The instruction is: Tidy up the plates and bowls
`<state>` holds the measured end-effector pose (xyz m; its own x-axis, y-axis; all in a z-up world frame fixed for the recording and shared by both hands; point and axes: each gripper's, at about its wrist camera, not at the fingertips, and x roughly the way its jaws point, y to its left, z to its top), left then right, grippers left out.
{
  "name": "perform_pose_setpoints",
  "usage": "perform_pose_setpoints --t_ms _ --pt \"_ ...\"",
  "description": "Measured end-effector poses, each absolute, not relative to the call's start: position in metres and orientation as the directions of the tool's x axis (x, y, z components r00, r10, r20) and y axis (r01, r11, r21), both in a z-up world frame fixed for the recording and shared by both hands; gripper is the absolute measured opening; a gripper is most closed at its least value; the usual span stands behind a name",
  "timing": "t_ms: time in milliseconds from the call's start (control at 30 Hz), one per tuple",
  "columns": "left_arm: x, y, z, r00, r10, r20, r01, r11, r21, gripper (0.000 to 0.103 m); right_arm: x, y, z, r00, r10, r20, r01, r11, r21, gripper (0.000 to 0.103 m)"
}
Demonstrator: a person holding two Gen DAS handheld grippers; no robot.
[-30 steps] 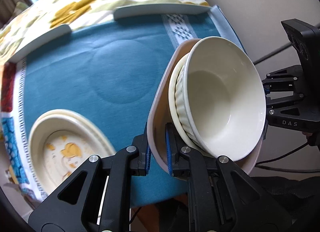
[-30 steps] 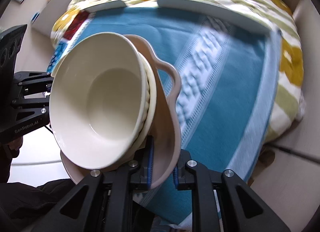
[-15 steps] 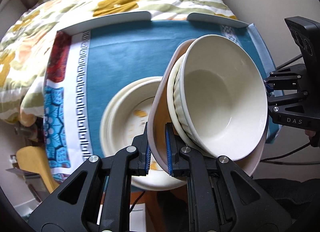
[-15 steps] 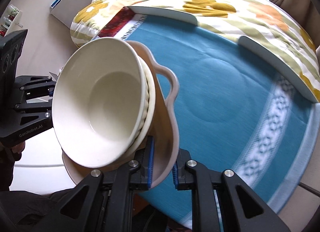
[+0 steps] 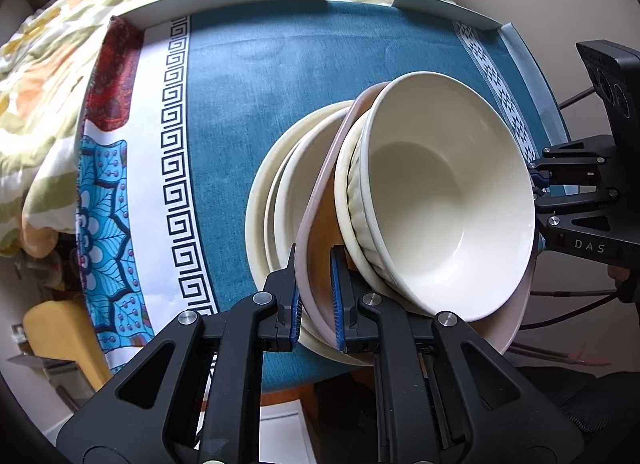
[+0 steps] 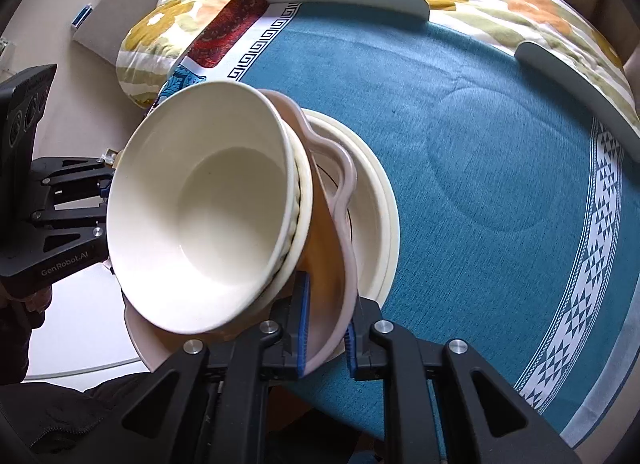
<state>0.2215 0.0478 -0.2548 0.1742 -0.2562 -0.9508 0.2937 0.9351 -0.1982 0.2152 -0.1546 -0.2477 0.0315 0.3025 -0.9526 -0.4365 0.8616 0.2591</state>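
**Inspector A:** State of the carried load?

**Inspector B:** 1 pink handled dish (image 5: pixel 320 200) with 2 bowls nested in it, a ribbed bowl (image 5: pixel 352 180) under a plain white bowl (image 5: pixel 448 200). The left claw (image 5: pixel 314 296) is pinching the dish rim on one side. The right claw (image 6: pixel 325 318) is pinching the opposite rim, beside the looped handle (image 6: pixel 342 172). Both sets of blue pads press on the rim; neither claw is spread.

**Inspector A:** Where does the load stand relative to its target?

**Inspector B:** A stack of cream plates (image 5: pixel 276 200) rests on the blue cloth of the worktop (image 5: pixel 256 76), at its near edge. The dish hangs above that stack and overlaps most of it in both views; whether they touch, I cannot tell. The dish is held between the 2 claws, so neither hand is nearer. Its long axis runs from claw to claw, left to right.

**Inspector A:** What does the coming move turn on?

**Inspector B:** In my judgement, on the plates lying directly below the dish: centre it, keep it level so the bowls do not slide, then lower evenly.

**Inspector A:** Legible writing?

**Inspector B:** "DAS" on the right unit in the left view; "GenRobot.AI" on the left unit in the right view. No marks on the crockery.
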Motion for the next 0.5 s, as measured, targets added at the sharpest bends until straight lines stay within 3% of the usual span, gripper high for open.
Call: perform_pose_setpoints --t_ms 500 --pt "0.232 0.059 -0.248 0.181 -0.275 -0.944 0.284 0.934 -0.218 0.013 0.218 -0.160 -0.246 0.068 0.259 -0.963 -0.379 0.900 0.215 0.015"
